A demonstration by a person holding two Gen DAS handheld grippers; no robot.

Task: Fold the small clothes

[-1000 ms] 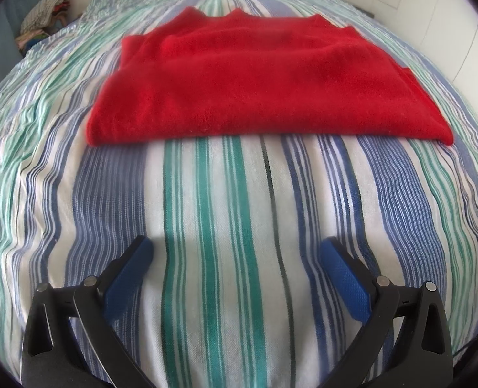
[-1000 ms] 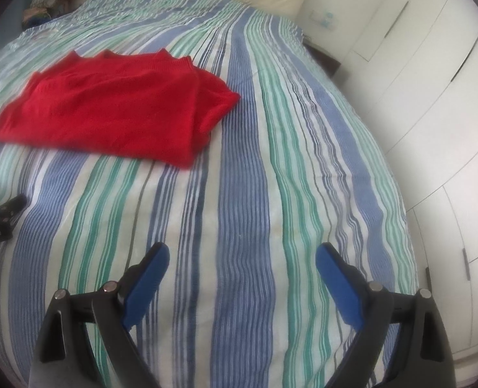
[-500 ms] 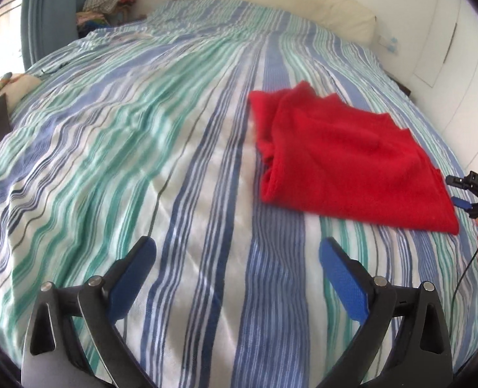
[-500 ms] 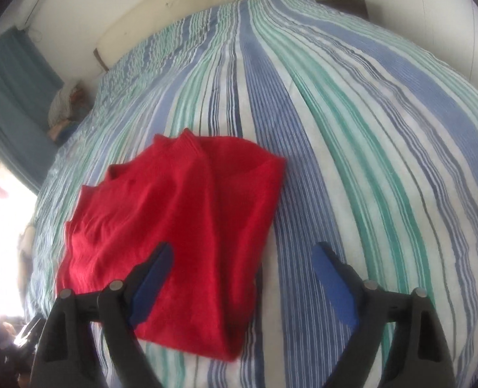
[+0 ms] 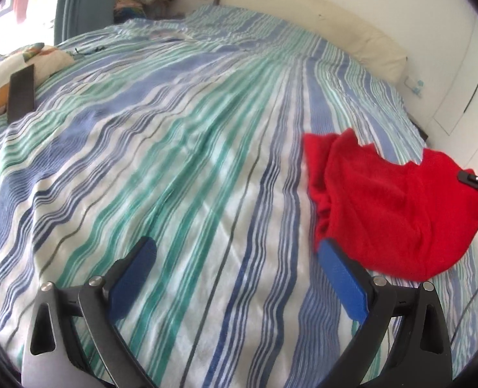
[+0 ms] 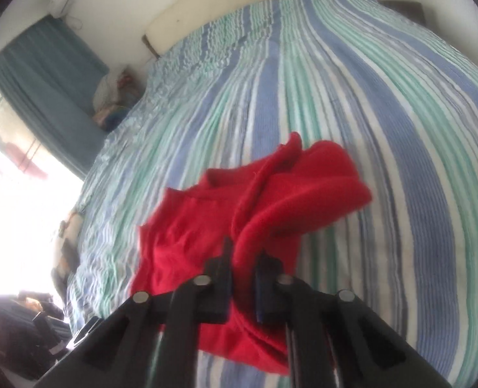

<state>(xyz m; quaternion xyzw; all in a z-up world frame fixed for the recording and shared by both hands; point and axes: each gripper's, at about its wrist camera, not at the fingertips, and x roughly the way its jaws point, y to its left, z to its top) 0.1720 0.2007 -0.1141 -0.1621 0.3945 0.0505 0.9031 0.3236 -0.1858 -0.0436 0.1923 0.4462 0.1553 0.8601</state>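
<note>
Spread wide, the left gripper [image 5: 235, 268] hangs over bare striped bedspread [image 5: 180, 148] with nothing between its blue pads [image 5: 342, 281]. Broad open cover runs to its left and ahead, up to the cream headboard [image 5: 323, 16]; a patterned pillow [image 5: 22, 64] lies at the far left edge. Just right of it the red garment [image 5: 394, 200] lies bunched, its near hem close to the right pad. At that garment's right edge the right gripper [image 6: 243, 265] is pinched on a raised fold of red cloth [image 6: 271, 213], lifting it off the bed. White cupboard doors [image 5: 465, 74] bound the bed's right side.
</note>
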